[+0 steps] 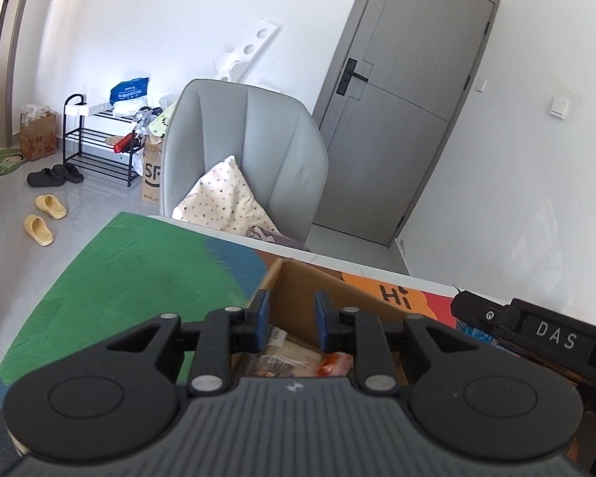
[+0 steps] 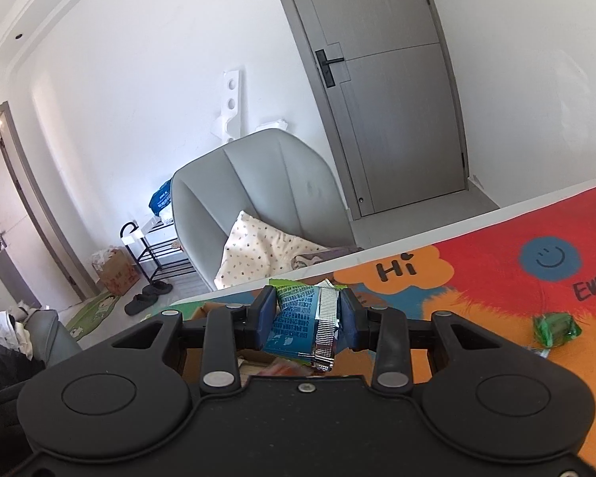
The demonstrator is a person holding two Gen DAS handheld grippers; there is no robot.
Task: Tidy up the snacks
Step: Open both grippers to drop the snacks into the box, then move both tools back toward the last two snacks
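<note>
Jaws of the right gripper are clamped on a blue snack packet: the packet sits squarely between the two blue pads, its printed face toward the camera and its crimped silver seam pressed against the right-hand pad. It is held just above the near edge of the cardboard box, over the colourful mat that covers the worktop.

Jaws of the left gripper stand apart with nothing between them, poised over the open cardboard box. Inside the box, below the parted pads, lie wrapped snacks, one pale and one orange-red; none touches the pads.

On the mat to the right of the box rests a green wrapped candy, well apart from the held packet. Beyond the box, past the far worktop edge, stands a grey armchair with a patterned cushion.
</note>
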